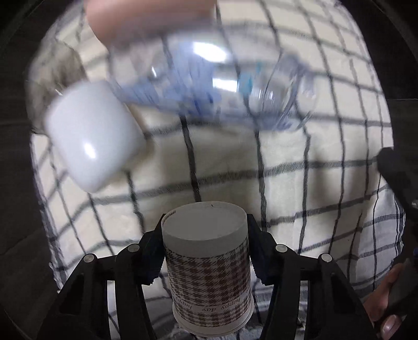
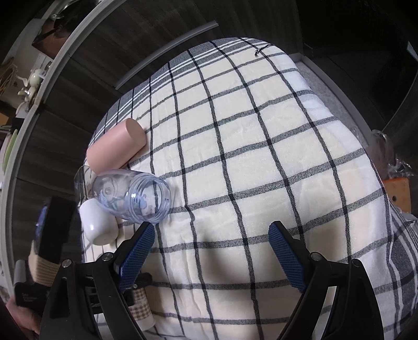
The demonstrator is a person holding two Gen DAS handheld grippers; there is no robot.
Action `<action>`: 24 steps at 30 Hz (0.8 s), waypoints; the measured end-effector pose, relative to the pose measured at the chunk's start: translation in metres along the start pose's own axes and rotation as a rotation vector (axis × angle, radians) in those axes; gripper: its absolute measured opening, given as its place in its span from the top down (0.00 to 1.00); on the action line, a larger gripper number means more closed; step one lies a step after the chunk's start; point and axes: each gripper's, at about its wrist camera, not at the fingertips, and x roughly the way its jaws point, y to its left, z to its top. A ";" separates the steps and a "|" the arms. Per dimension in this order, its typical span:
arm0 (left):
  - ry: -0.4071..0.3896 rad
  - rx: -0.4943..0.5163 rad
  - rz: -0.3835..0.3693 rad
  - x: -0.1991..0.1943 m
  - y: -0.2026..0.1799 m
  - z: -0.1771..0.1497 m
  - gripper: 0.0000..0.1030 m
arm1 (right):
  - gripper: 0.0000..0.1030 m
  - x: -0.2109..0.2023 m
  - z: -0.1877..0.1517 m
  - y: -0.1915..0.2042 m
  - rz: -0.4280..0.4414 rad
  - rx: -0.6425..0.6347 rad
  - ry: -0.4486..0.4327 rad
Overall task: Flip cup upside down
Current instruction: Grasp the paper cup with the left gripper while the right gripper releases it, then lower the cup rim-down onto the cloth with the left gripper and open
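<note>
At the bottom centre of the left wrist view, the left claw is closed on a houndstooth paper cup, one black finger pressed against each side. The cup's flat white base points away from the camera toward the checked cloth covering the desk, and its printed lettering reads inverted. Beyond it, blurred, a white cup sits at middle left, a clear plastic jar with blue print lies across the upper middle, and a pink tumbler shows at the top edge.

In the right wrist view, the right claw is spread wide and holds nothing, its blue-padded fingers hovering over bare cloth. The same jar, white cup and tumbler lie on their sides at the left of that frame.
</note>
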 end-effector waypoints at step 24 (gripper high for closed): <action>-1.120 -0.105 -0.025 -0.034 0.038 -0.087 0.47 | 0.14 -0.018 -0.030 0.005 -0.048 -0.080 -0.151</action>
